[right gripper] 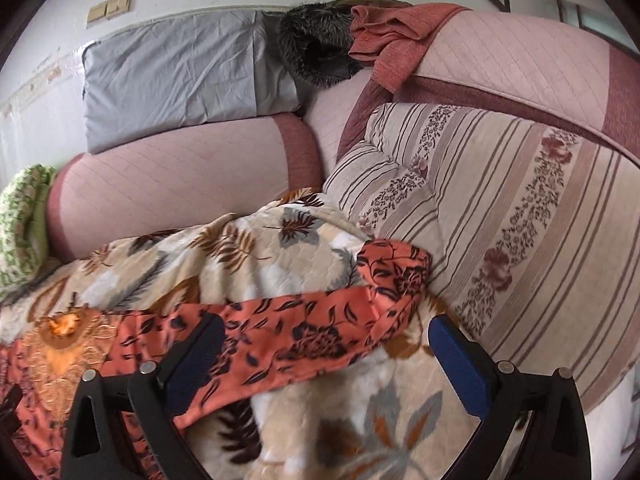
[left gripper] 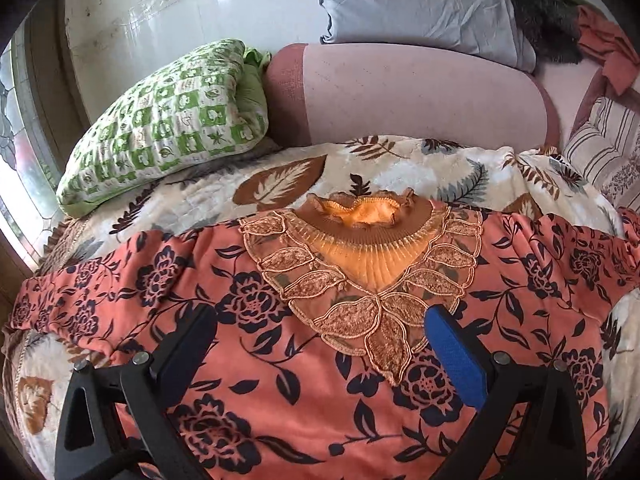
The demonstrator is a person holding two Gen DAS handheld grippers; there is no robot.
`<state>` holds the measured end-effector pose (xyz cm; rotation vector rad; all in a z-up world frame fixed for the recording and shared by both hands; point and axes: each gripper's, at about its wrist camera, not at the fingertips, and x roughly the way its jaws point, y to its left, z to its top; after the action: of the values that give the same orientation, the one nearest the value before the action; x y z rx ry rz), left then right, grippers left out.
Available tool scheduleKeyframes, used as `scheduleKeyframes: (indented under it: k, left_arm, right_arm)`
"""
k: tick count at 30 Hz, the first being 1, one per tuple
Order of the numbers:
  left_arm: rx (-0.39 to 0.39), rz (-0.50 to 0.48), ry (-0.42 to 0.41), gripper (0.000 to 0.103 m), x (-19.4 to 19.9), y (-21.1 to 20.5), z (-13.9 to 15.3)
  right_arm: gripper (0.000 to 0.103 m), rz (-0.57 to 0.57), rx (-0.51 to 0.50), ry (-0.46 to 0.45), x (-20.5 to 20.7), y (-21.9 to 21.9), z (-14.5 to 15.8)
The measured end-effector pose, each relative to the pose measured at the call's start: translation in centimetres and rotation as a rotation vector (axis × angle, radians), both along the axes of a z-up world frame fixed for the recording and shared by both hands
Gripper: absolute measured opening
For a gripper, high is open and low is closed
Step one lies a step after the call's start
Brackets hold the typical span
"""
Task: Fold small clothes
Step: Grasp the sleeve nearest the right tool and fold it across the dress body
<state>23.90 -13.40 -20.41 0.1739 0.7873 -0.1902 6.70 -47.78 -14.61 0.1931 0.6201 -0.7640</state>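
The floral top (left gripper: 248, 288) is looking like soft matt cloth, its collar trim (left gripper: 360, 280) lacy. The leaf-print blanket (left gripper: 288, 180) is appearing plush and quilted. The gripper pads (left gripper: 456, 348) are showing rough blue texture.

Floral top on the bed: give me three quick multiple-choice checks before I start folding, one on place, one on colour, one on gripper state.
1. Where does the green checked pillow lie relative to the floral top in the left wrist view?
A. Beyond it, to the left
B. On top of its collar
C. Under its right sleeve

2. What colour is the top's pleated collar?
A. Blue
B. Orange and brown
C. White

3. How does the right gripper stand?
A. Shut on the sleeve
B. Shut on the blanket
C. Open, holding nothing

Answers:
1. A, the pillow sits against the pink bolster, apart from the top.
2. B, orange ribbing with a brown ruffled edge, ringed by lace leaves.
3. C, its fingers are spread wide with the sleeve and the leaf-print blanket lying loose between them.
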Motion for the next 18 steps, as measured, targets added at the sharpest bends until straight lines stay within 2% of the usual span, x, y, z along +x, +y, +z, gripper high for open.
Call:
scheduleKeyframes:
  k: [4, 7, 9, 12, 13, 14, 16, 18]
  left_arm:
    - [-0.009, 0.015, -0.016, 0.103, 0.3, -0.3, -0.9]
    - [-0.004, 0.044, 0.067, 0.103, 2.0, 0.3, -2.8]
    - [-0.023, 0.071, 0.126, 0.103, 2.8, 1.0, -3.7]
    - [-0.052, 0.108, 0.161, 0.103, 3.6, 2.0, -4.2]
    - [-0.043, 0.118, 0.173, 0.103, 3.8, 2.2, -4.4]
    - [-0.031, 0.124, 0.181, 0.103, 3.9, 2.2, -4.7]
    - [-0.021, 0.125, 0.18, 0.103, 3.7, 2.1, -5.1]
    - [-0.006, 0.117, 0.177, 0.103, 3.6, 1.9, -5.3]
  right_arm:
    - [0.103, -0.018, 0.034, -0.005, 1.5, -2.3, -1.4]
    - [0.103, -0.037, 0.071, -0.021, 2.2, -5.3, -3.1]
    - [0.103, -0.048, 0.132, -0.045, 2.1, -7.8, -4.6]
    - [0.101, -0.049, 0.249, -0.114, 1.2, -12.4, -7.0]
    - [0.094, -0.054, 0.298, -0.123, 0.9, -14.1, -7.8]
    - [0.081, -0.071, 0.345, -0.131, 0.6, -15.5, -8.6]
    - [0.067, -0.1, 0.431, -0.159, 0.1, -17.7, -9.8]
    - [0.067, -0.126, 0.44, -0.13, 0.5, -18.9, -10.6]
